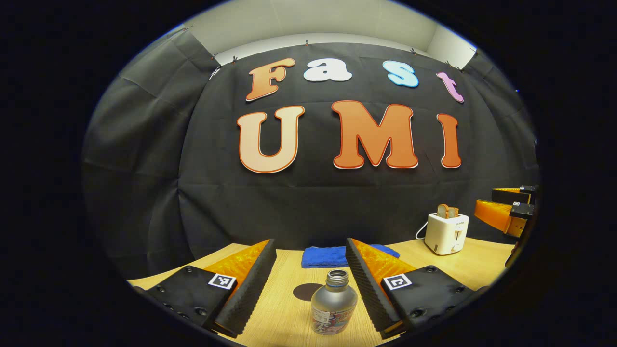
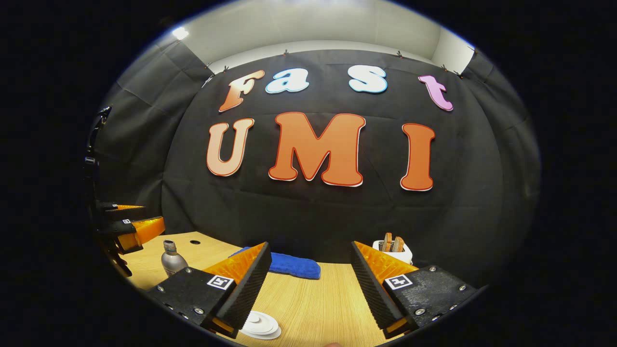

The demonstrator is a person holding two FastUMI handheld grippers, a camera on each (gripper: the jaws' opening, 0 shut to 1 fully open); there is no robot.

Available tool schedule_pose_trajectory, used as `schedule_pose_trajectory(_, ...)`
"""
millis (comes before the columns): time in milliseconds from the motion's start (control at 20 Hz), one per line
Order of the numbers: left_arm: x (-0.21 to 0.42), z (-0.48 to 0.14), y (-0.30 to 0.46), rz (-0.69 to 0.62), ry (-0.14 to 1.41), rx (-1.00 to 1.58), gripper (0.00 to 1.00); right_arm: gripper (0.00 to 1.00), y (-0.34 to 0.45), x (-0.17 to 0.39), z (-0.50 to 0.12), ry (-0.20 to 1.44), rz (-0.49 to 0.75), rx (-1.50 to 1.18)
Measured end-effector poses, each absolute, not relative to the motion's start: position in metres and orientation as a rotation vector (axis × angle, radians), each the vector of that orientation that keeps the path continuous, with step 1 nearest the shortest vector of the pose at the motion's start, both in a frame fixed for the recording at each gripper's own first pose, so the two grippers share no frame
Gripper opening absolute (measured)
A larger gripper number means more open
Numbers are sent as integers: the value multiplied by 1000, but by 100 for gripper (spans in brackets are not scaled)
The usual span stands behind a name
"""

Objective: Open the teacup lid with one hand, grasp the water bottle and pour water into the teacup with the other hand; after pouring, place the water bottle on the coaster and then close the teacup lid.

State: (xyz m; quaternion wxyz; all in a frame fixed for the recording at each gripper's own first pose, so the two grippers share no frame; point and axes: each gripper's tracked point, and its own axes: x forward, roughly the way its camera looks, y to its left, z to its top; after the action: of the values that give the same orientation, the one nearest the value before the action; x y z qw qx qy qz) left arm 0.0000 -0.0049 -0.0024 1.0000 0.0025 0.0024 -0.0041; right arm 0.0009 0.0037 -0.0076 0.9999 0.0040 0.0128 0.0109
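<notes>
Bottle (image 1: 333,302) is standing upright on the bench (image 1: 284,308), cap off, neck open, sitting between the spread fingers of the left gripper (image 1: 311,289) but touching neither one. Just behind it a dark round disc (image 1: 307,291) is lying flat on the wood, probably the coaster. A blue cloth (image 1: 337,256) is lying along the back edge of the bench, and a white toaster (image 1: 446,233) with bread in its slot is sitting toward the back right corner.

In the right gripper view, the right gripper (image 2: 308,286) is hovering with its fingers wide apart too, gripping nothing. A white round lid (image 2: 260,324) is showing at the near edge of the bench, just below and beside its left finger; the cup under it is hidden, so can't say more about it. The bottle (image 2: 172,260) is showing far off toward the left edge in this view, near the other gripper.

Judging from this, nothing is started yet: lid on, bottle ungrasped. Step in hand looks like the approach. To do it well, the right gripper should be dropping straight over the lid knob and centring before pinching. The left should be squeezing the bottle body low and level, since the open neck will spill if tipped early.
</notes>
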Motion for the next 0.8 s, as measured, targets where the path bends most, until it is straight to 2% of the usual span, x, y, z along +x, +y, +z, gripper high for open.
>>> schedule_pose_trajectory(300, -3, -10, -12, -28, 19, 15, 96, 98, 13, 2, -20, 53, 51, 7)
schedule_pose_trajectory(350, -2, -15, -13, -31, 27, 21, 94, 98, 16, 1, -26, 66, 59, 8)
schedule_pose_trajectory(500, -4, -28, -17, -41, 58, 31, 96, 98, 29, 2, -47, 116, 99, 18)
schedule_pose_trajectory(800, -5, -58, -13, -33, 125, 53, 94, 96, 49, -2, -99, 239, 160, 37)
